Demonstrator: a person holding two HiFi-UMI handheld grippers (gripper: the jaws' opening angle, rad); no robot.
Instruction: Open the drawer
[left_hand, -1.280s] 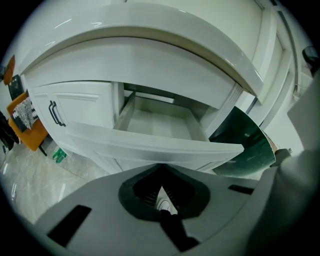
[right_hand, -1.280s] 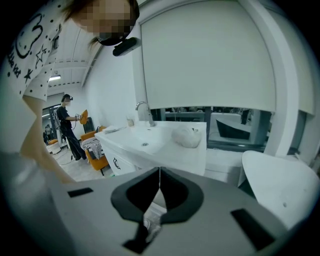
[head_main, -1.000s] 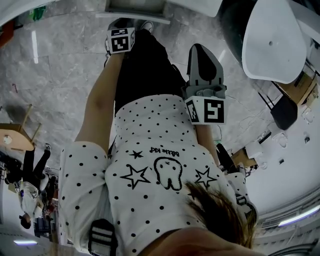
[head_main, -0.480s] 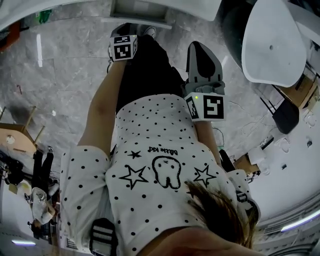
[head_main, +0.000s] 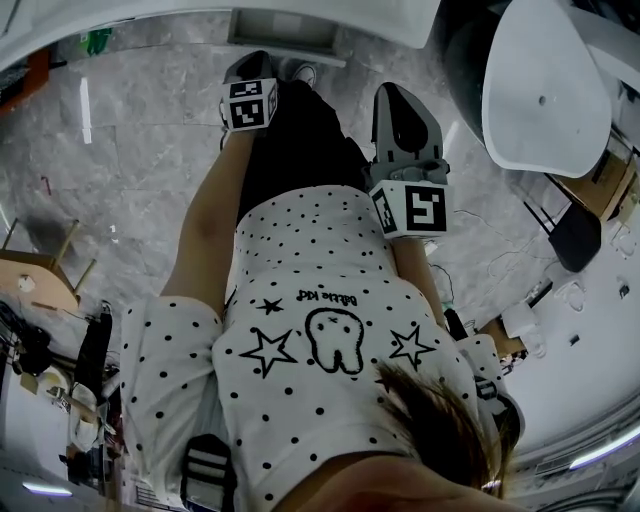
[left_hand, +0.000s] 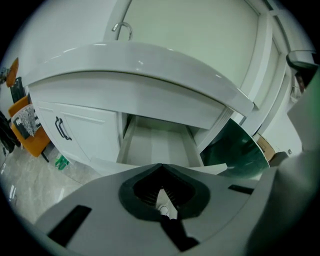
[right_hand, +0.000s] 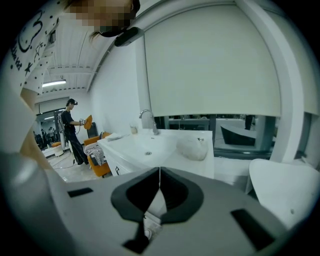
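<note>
While the cupboard door (left_hand: 80, 132) to the left of the drawer (left_hand: 157, 145) remains closed, the drawer itself stands pulled out from under the counter (left_hand: 150, 62), its pale inside bare. Just in front of the drawer and above its front edge, the left gripper (left_hand: 161, 170) has lifted a little over the past second, its marker cube sliding back toward the person in the head view. Its jaws are clenched together with nothing between them, so it has no hold on the drawer. Off to the right of the drawer, the right gripper (right_hand: 159, 174) is held out in front of the person, pointed toward a basin (right_hand: 145, 147). Its jaws are likewise pressed together on nothing, and it has scarcely shifted. Judged from how things lie, the opening looks finished: the drawer is out, neither tool touches it, and the left hand's rise reads as a withdrawal rather than a fresh reach.
</note>
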